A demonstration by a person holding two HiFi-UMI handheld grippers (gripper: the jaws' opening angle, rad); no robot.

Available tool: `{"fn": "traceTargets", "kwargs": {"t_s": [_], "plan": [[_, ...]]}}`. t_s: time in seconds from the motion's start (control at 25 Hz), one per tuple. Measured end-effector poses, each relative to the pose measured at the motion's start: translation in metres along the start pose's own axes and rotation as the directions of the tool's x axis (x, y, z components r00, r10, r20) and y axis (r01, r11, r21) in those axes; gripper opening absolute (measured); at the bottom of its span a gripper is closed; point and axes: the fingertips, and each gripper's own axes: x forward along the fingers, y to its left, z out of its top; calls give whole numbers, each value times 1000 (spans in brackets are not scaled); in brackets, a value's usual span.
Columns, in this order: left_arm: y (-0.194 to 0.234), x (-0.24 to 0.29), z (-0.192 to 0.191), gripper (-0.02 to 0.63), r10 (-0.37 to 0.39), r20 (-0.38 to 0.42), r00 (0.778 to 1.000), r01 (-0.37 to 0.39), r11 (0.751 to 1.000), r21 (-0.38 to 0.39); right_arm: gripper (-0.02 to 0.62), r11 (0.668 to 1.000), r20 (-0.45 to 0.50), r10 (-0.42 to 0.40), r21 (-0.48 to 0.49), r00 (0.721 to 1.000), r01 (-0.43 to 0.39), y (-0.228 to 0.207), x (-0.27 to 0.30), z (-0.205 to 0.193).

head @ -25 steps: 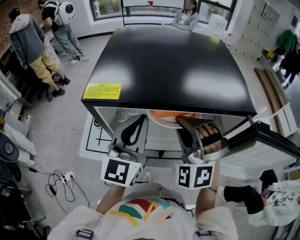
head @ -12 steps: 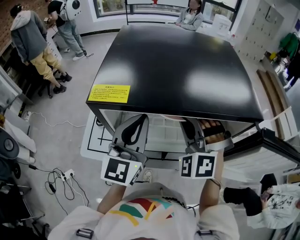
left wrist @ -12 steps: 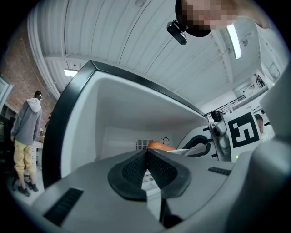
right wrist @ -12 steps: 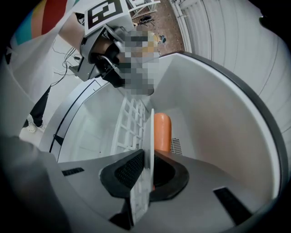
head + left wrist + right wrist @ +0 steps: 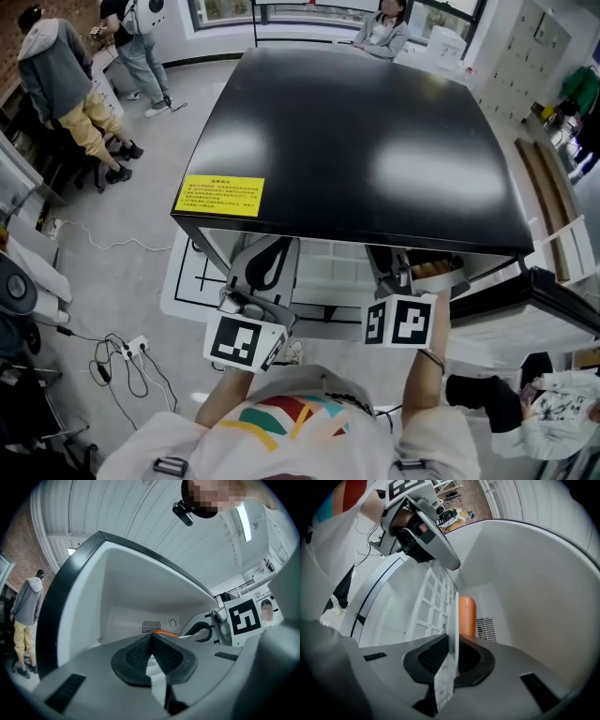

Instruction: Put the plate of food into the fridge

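Observation:
The fridge (image 5: 347, 122) has a glossy black top and a white inside, seen from above with its door open. My right gripper (image 5: 394, 267) reaches in under the top; it is shut on the thin white rim of the plate (image 5: 453, 613). An orange piece of food (image 5: 467, 613) lies on the plate beyond the jaws, and brown food (image 5: 436, 269) peeks out below the fridge's top edge. The rest of the plate is hidden. My left gripper (image 5: 277, 247) hovers at the fridge mouth, left of the plate, shut with nothing between its pads (image 5: 140, 653).
A white wire shelf (image 5: 433, 599) lies inside beside the plate. The open fridge door (image 5: 553, 314) stands at the right. People (image 5: 56, 75) stand at the far left, one sits behind the fridge (image 5: 384, 28), and another crouches at the lower right (image 5: 553, 412). Cables (image 5: 122, 361) lie on the floor.
My right gripper has pushed the plate further into the fridge, so most of the plate and food has passed under the black top. The left gripper has stayed put.

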Motion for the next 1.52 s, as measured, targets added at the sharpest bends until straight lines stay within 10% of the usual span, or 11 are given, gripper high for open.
{"fn": "traceTargets", "kwargs": {"t_s": [1.08,1.52], "plan": [[2,-1,-9,6,12,-22,1000,-12,1000,-19,32,997,25,48,56,999,-49,-8,5,-1],[-1,-2,-6,6,7,-12,1000,-7,1000,-23,126,962,133,66,255,989,-98,-18,3,7]]}}
